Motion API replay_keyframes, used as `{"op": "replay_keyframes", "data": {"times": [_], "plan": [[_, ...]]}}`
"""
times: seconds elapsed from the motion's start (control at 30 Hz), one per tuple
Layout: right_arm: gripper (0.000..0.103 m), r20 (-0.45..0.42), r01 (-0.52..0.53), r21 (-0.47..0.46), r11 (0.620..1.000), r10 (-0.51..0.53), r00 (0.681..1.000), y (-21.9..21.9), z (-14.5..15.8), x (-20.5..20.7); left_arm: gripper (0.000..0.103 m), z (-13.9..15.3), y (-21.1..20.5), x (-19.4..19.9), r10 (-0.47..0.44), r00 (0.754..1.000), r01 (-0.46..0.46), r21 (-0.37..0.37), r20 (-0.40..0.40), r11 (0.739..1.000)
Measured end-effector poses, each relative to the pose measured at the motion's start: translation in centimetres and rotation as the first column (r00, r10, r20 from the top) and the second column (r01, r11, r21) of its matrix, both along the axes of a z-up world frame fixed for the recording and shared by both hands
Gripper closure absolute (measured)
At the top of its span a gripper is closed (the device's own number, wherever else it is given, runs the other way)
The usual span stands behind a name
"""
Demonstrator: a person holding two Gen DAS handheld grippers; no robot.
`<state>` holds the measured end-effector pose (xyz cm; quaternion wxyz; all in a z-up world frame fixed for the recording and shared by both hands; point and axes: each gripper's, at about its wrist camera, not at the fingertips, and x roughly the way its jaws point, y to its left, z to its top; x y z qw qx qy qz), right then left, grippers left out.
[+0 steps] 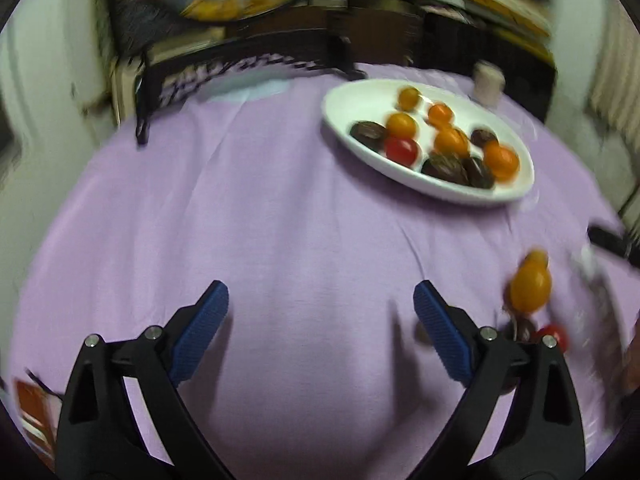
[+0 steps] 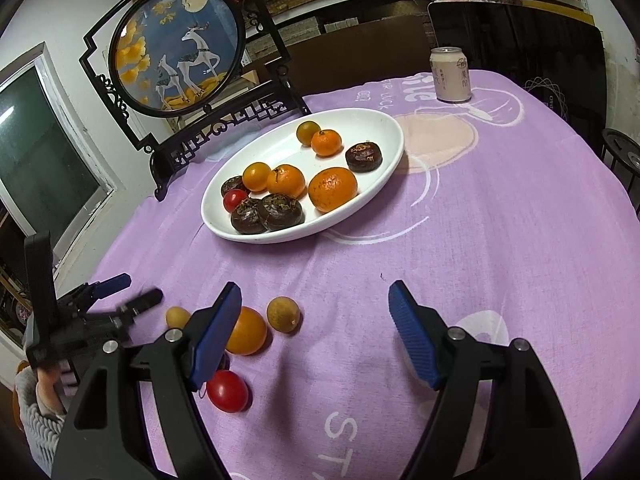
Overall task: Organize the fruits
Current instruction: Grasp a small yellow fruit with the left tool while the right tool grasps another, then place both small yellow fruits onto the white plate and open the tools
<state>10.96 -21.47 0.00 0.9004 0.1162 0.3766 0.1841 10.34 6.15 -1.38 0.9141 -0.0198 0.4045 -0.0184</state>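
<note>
A white oval plate [image 2: 280, 148] [image 1: 340, 104] on the purple cloth holds several oranges, dark brown chestnut-like fruits and one red tomato. Loose on the cloth lie an orange [image 2: 246, 330] [image 1: 530, 288], a yellow-green kumquat [image 2: 282, 314], a small yellow fruit [image 2: 178, 316] and a red cherry tomato [image 2: 228, 390] [image 1: 554, 336]. My right gripper [image 2: 315, 292] is open and empty, with the loose fruits at its left finger. My left gripper [image 1: 320, 292] [image 2: 138, 290] is open over bare cloth, left of the loose fruits, with nothing between its fingers.
A pale drink can [image 2: 450, 74] stands behind the plate at the far right. A black-framed round screen with painted deer [image 2: 180, 44] stands at the table's back left. A hand in a grey sleeve [image 2: 40, 400] holds the left gripper. Shelves fill the background.
</note>
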Motion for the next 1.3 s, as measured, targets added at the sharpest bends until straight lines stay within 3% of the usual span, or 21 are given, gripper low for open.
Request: {"op": "replay_keyframes", "data": {"times": [0.03,0.1,0.23,0.3,0.4,0.47,0.57,0.67,0.83,0.97,1.07,1.3], "plan": [[0.027,0.001,-0.001,0.0,1.0,0.001,1.0,0.0,0.0,0.0,0.008,0.3,0.5,-0.1,-0.005,1.0,0.005,-0.055,0.004,0.998],[0.027,0.003,-0.004,-0.002,1.0,0.004,1.0,0.1,0.0,-0.1,0.008,0.8,-0.1,-0.5,-0.034,0.999,0.036,-0.06,0.026,0.998],[0.027,0.005,-0.005,-0.009,1.0,0.005,1.0,0.2,-0.1,0.0,0.009,0.1,-3.4,-1.0,-0.122,0.992,0.12,0.059,0.029,0.991],[0.027,0.004,-0.005,-0.01,1.0,0.005,1.0,0.2,-0.1,0.0,0.016,-0.3,-4.6,-1.3,-0.151,0.988,0.148,0.116,0.019,0.982],[0.027,0.005,-0.007,-0.013,1.0,0.007,1.0,0.2,-0.1,-0.1,0.032,-1.1,-5.1,-1.4,-0.175,0.985,0.175,0.129,-0.012,0.976],[0.027,0.006,-0.011,-0.017,1.0,0.012,1.0,0.3,-0.2,0.0,0.051,-1.6,-5.4,-1.4,-0.192,0.981,0.195,0.134,-0.032,0.972],[0.027,0.006,-0.024,-0.027,0.999,0.024,1.0,0.6,-0.3,-0.1,0.068,-1.9,-5.7,-1.7,-0.228,0.973,0.231,0.127,-0.039,0.965],[0.027,0.007,-0.04,-0.034,0.999,0.04,0.999,0.9,-0.3,-0.1,0.077,-2.0,-5.7,-1.8,-0.247,0.968,0.249,0.105,-0.039,0.963],[0.03,-0.004,-0.043,-0.014,0.999,0.043,0.999,1.0,-0.7,0.0,0.077,-1.8,-6.1,-2.0,-0.246,0.969,0.248,0.117,-0.028,0.962],[0.053,-0.07,-0.068,0.045,0.997,0.071,0.995,1.1,-1.7,0.8,0.077,-1.5,-6.1,-1.9,-0.24,0.97,0.241,0.115,-0.022,0.964],[0.056,-0.096,-0.067,0.053,0.996,0.072,0.993,1.5,-2.2,1.2,0.077,-1.7,-6.1,-1.8,-0.236,0.971,0.237,0.117,-0.029,0.964],[0.073,-0.172,-0.045,0.113,0.993,0.064,0.983,2.4,-3.6,2.5,0.077,-2.1,-6.6,-1.6,-0.236,0.971,0.24,0.143,-0.039,0.96]]}}
